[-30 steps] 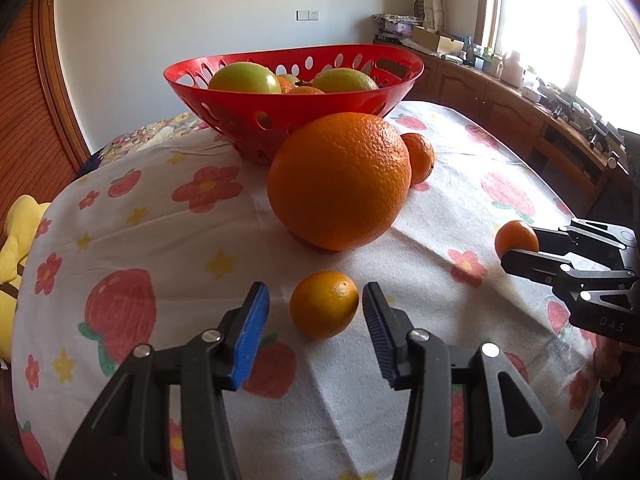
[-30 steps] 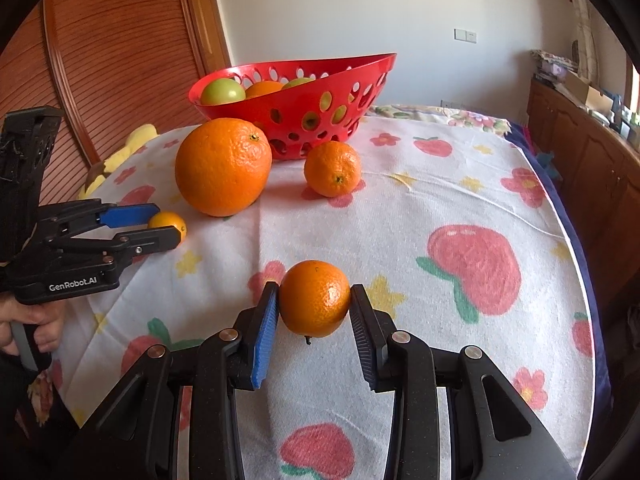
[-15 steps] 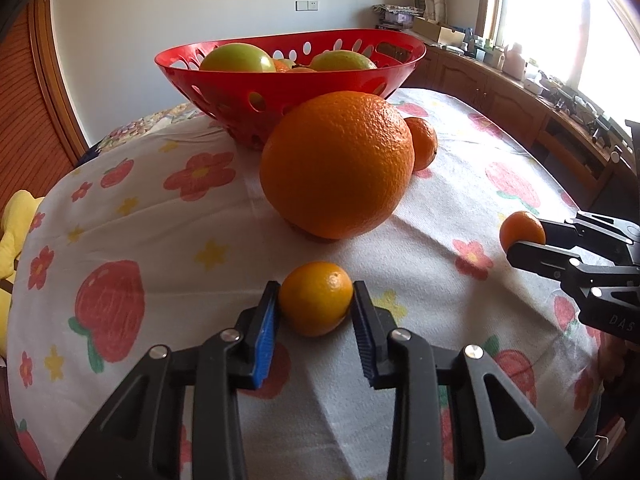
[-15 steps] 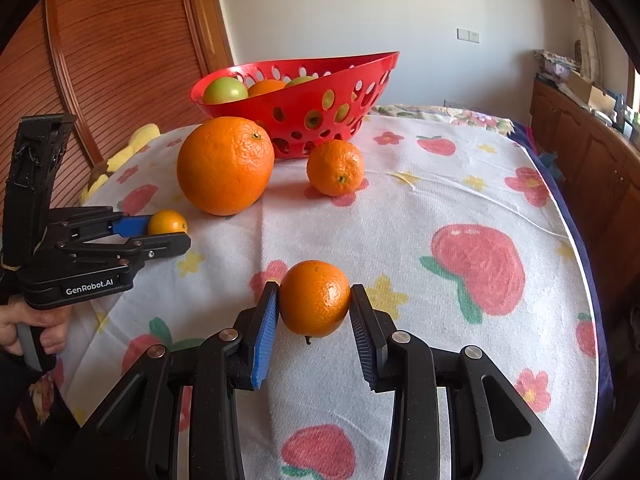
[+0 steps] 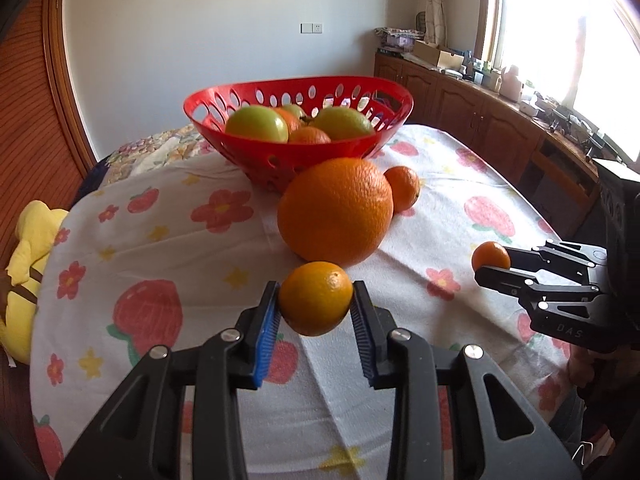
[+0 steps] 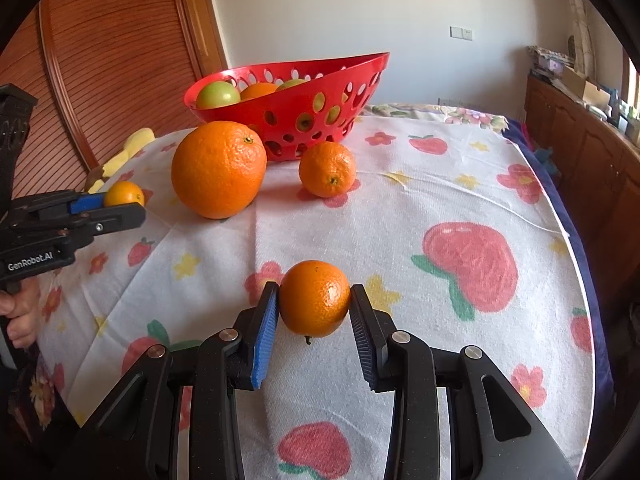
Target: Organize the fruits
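Tablecloth (image 5: 168,240): big orange (image 5: 335,210) before basket (image 5: 296,92)

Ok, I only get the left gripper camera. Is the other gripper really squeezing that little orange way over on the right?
Observer: Yes. In the right wrist view both pads of the right gripper press the sides of its little orange.
Operator: Does that one have a stalk?
Observer: A tiny stem hangs from its underside, which your view hides.
Operator: And how does my gripper look from over there?
Observer: The left gripper is shut on the other little orange, and its black side carries white lettering, GenRobot.AI.
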A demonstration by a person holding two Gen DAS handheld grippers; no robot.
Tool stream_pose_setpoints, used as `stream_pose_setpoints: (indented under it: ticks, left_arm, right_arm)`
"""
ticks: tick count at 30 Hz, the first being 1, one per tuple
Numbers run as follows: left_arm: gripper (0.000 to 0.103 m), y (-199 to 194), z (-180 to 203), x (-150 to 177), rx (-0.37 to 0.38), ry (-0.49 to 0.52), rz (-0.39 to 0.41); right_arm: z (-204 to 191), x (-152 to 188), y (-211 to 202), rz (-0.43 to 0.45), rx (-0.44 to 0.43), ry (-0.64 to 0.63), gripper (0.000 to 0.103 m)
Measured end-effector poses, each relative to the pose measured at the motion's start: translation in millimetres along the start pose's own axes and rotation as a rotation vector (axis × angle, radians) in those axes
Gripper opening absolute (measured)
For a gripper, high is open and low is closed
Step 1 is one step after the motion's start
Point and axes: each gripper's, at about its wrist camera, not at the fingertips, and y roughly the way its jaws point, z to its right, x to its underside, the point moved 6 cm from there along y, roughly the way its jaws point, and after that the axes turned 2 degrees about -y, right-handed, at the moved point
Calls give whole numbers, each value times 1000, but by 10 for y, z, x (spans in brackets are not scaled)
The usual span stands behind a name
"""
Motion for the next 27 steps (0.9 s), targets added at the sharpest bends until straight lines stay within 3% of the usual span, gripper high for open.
stream_pose_setpoints:
  ticks: [27]
  left_arm:
    - [33,-1122,307,-631,15,50,215]
  right_arm:
    - [-228,-757,-1123,197,39,-54,35]
